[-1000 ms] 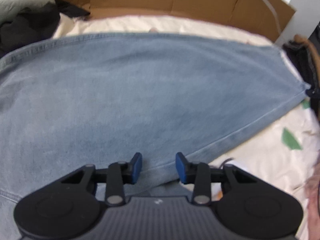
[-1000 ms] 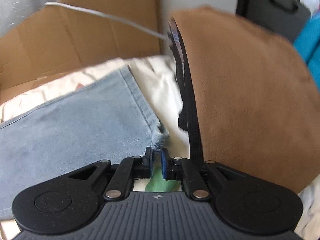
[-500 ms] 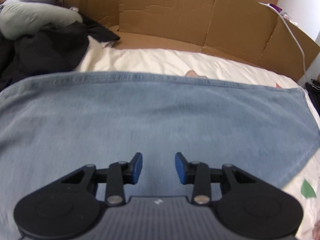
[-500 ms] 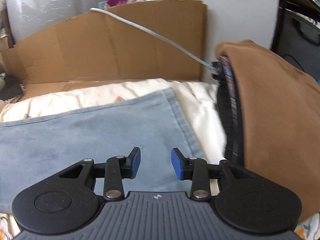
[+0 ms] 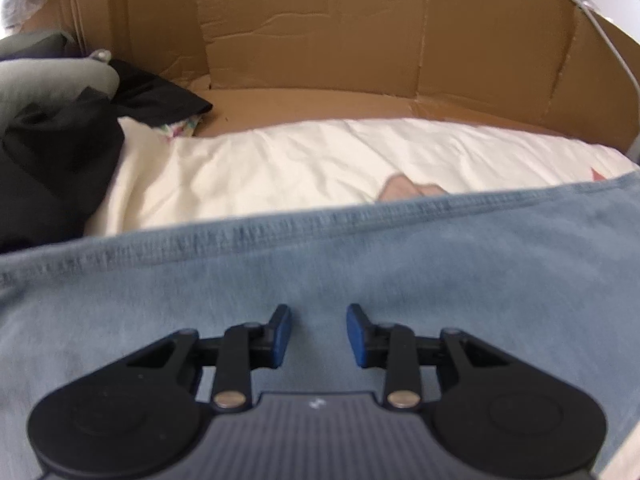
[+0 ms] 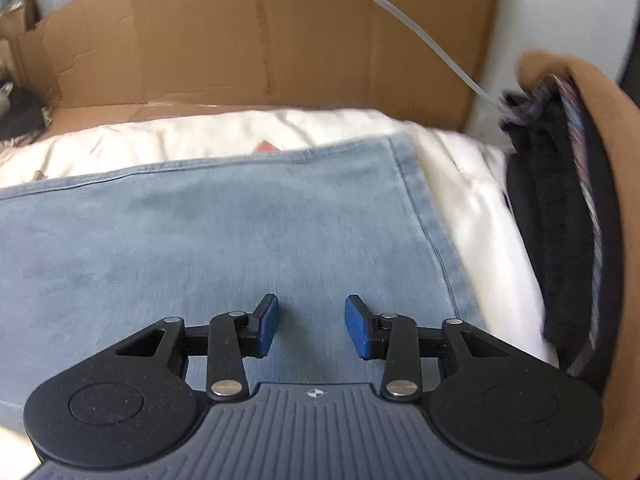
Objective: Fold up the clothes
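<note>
Blue denim: one garment, the jeans [image 5: 360,264], lying flat on the cream bedsheet [image 5: 280,160]. In the right wrist view their hemmed end [image 6: 424,216] sits near the sheet's right edge; the long stitched seam runs along the far side, short of the sheet's far edge.

Two grippers, both over the denim:
- left gripper [image 5: 318,334]: jaws spread apart, nothing between the blue pads, denim visible in the gap.
- right gripper [image 6: 311,326]: same, jaws spread, nothing held, close to the hemmed end of the jeans.
- cannot tell whether either touches the fabric.

Counts for the rest:
- one cardboard wall [image 5: 360,40] standing along the sheet's far edge, several creased panels.
- one white cable [image 6: 400,12] draped over the cardboard, running down to the right.
- one pile of dark and grey clothes [image 5: 52,120] at the sheet's far left corner; number of pieces in it unclear.
- one stack of folded clothes [image 6: 580,200] off the sheet's right edge, brown piece on top, dark and patterned layers under it; layers blurred, no count.
- small coloured prints on the sheet: one pink [image 5: 412,192], one red [image 6: 266,146].

Writing: none readable. Each gripper body only carries a small white mark, too small to make out.
</note>
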A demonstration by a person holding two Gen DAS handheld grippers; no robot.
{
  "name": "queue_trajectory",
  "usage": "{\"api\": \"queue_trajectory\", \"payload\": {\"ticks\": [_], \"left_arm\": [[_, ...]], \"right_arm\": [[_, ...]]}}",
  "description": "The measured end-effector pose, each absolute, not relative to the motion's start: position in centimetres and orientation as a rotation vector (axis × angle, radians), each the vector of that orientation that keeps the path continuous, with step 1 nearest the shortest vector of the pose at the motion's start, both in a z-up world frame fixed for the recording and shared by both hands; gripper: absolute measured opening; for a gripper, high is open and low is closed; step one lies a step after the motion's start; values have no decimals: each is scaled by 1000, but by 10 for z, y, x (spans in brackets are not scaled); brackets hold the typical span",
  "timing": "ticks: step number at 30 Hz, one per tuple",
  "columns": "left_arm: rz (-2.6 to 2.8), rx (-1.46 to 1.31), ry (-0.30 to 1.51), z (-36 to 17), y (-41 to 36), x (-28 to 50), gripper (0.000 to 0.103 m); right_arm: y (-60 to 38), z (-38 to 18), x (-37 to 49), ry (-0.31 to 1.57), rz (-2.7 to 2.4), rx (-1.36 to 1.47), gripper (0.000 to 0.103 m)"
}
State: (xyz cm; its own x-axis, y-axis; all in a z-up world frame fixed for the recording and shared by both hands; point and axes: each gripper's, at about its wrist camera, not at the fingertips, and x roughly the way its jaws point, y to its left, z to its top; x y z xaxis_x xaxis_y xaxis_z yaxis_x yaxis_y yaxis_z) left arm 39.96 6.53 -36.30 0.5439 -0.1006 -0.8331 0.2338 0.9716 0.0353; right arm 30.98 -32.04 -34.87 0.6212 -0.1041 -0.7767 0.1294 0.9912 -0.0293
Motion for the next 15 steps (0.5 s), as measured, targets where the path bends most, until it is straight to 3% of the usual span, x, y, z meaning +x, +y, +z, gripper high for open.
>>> {"api": "queue_trajectory", "payload": {"ticks": [15], "left_arm": [[-141,174,973,-371,60,439,35]], "right_arm": [[-341,-352,398,862,-263,64,52]]}}
